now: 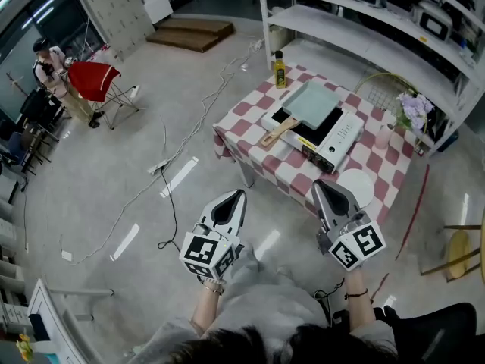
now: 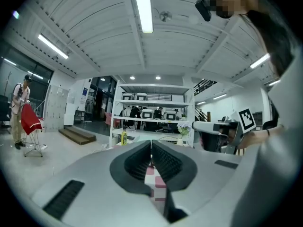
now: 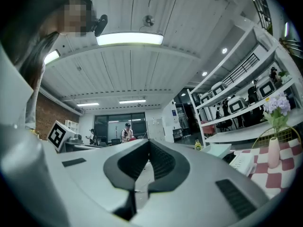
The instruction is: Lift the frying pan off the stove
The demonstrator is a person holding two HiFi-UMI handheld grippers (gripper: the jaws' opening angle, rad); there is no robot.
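A square pale-green frying pan (image 1: 312,104) with a wooden handle (image 1: 276,133) sits on a white portable stove (image 1: 338,139) on a red-and-white checked table (image 1: 383,165). Both grippers hang in front of the table, well short of it. My left gripper (image 1: 236,194) is shut and empty, below the table's near-left corner. My right gripper (image 1: 319,183) is shut and empty, just at the table's near edge. In the right gripper view the pan (image 3: 218,150) shows at mid right. The left gripper (image 2: 151,143) points at the shelving; the right gripper (image 3: 148,144) points across the room.
A white plate (image 1: 356,186) lies at the table's near edge. A yellow oil bottle (image 1: 280,70) stands at the far corner, a vase of flowers (image 1: 409,112) at the right. White shelving (image 1: 356,21) backs the table. Cables (image 1: 170,158) trail on the floor. A person (image 1: 49,70) stands far left.
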